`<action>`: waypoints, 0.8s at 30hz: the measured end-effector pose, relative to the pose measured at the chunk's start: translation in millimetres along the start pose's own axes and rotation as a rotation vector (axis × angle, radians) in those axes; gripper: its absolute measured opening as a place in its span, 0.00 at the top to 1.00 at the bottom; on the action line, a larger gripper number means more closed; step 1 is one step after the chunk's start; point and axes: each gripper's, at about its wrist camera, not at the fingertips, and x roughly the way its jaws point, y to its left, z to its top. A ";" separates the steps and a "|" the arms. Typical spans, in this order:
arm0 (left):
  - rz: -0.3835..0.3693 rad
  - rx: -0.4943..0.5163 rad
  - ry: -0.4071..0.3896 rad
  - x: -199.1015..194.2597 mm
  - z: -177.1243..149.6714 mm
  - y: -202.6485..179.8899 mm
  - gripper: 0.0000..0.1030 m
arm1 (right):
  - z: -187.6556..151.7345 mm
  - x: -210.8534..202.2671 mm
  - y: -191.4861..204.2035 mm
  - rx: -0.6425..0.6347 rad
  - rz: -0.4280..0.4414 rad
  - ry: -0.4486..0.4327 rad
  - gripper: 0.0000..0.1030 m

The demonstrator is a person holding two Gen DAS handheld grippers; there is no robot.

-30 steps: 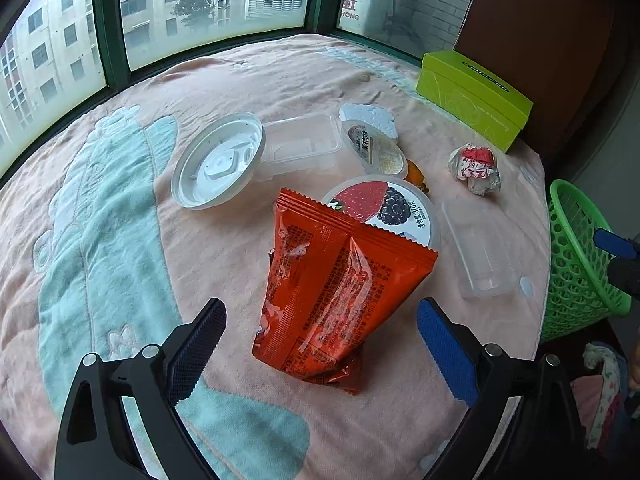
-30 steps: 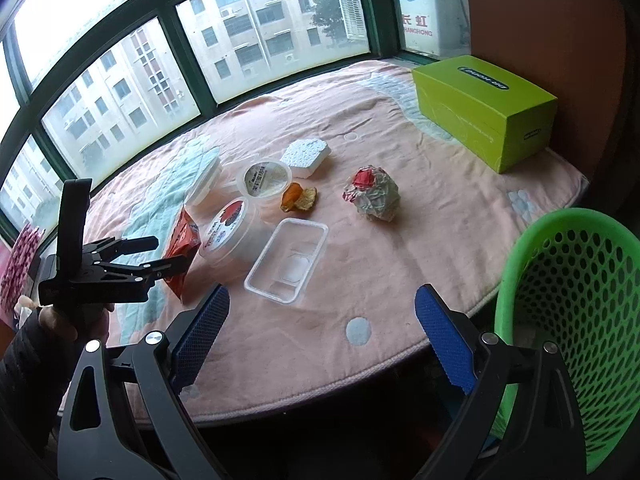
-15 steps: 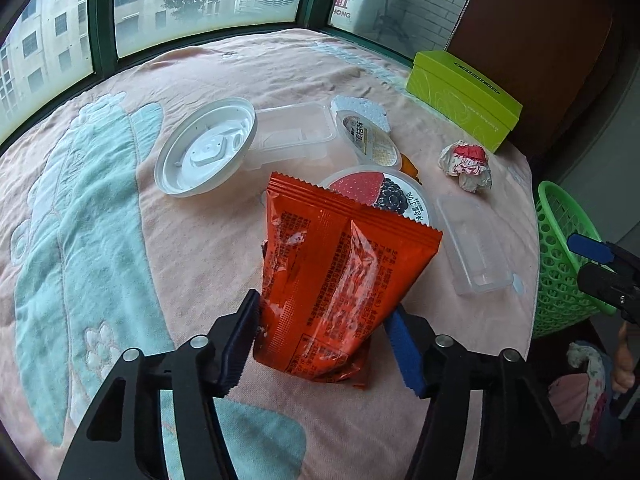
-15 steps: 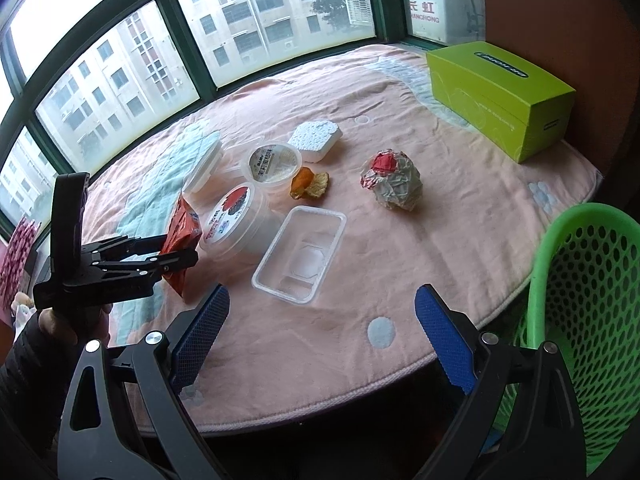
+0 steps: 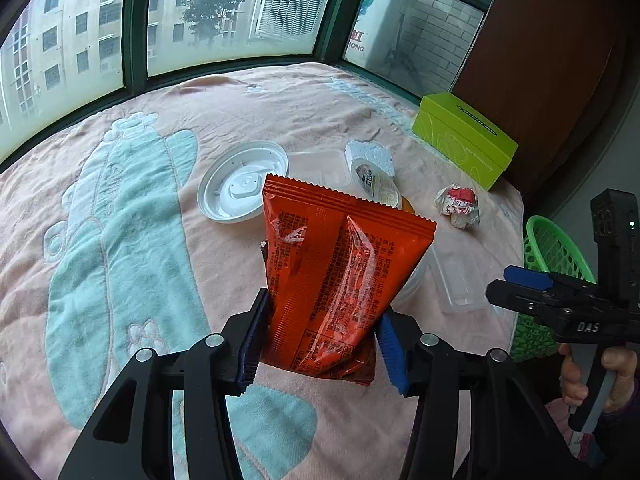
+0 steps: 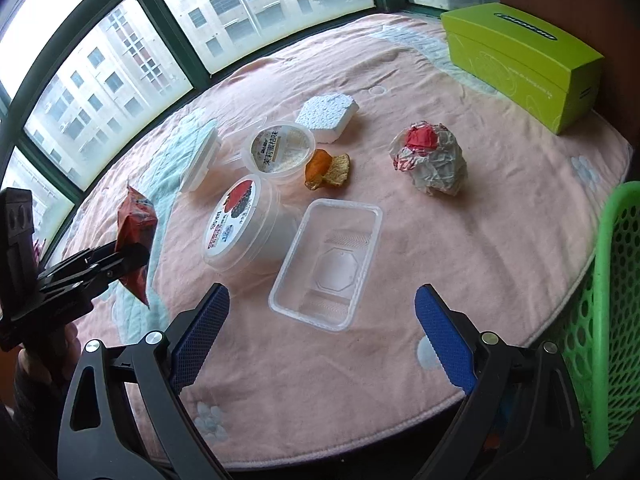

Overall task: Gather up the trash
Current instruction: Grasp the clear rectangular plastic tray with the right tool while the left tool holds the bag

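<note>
Orange snack packet (image 5: 340,272) is clamped at its lower end between the blue pads (image 5: 252,336) of the left gripper (image 5: 320,340); jaws have just been closing onto it and now press both side edges. Packet stands nearly upright, lifted off the pink-and-teal cloth (image 5: 120,240) covering the bench. In the right wrist view the same packet (image 6: 134,232) hangs in the left gripper (image 6: 120,258) at 9 o'clock, with its lower corner above the cloth.

Behind the packet at 12 o'clock: white round lid (image 5: 240,184), a clear tray partly hidden, a small printed cup (image 5: 376,184) and a white foam block (image 5: 370,152). At 2 o'clock: crumpled paper wrapper (image 5: 458,204); beyond it the lime-green box (image 5: 464,140).

Right gripper (image 6: 320,332) stands wide with nothing between its pads (image 6: 444,344), low over the near bench edge. Directly ahead of it at 12 o'clock lies the clear rectangular tray (image 6: 326,264), upright. Berry-labelled tub (image 6: 240,228) touches the tray's left side, at 11 o'clock. Orange peel (image 6: 326,168) lies just beyond the tray, beside the small cup (image 6: 280,150). Green mesh basket (image 6: 612,300) sits at 3 o'clock, off the bench edge
</note>
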 end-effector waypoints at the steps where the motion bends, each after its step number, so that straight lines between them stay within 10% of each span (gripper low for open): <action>1: 0.000 0.000 -0.006 -2.8 0.4 0.0 0.52 | 1.4 4.0 1.0 0.002 -0.003 0.005 0.10; 14: -0.010 -0.004 -0.060 -26.2 5.8 -4.7 0.53 | 11.7 44.8 3.8 -0.020 -0.100 0.067 0.11; 24: -0.022 -0.021 -0.061 -27.9 3.7 -9.3 0.53 | 13.6 52.5 0.9 -0.037 -0.134 0.078 0.31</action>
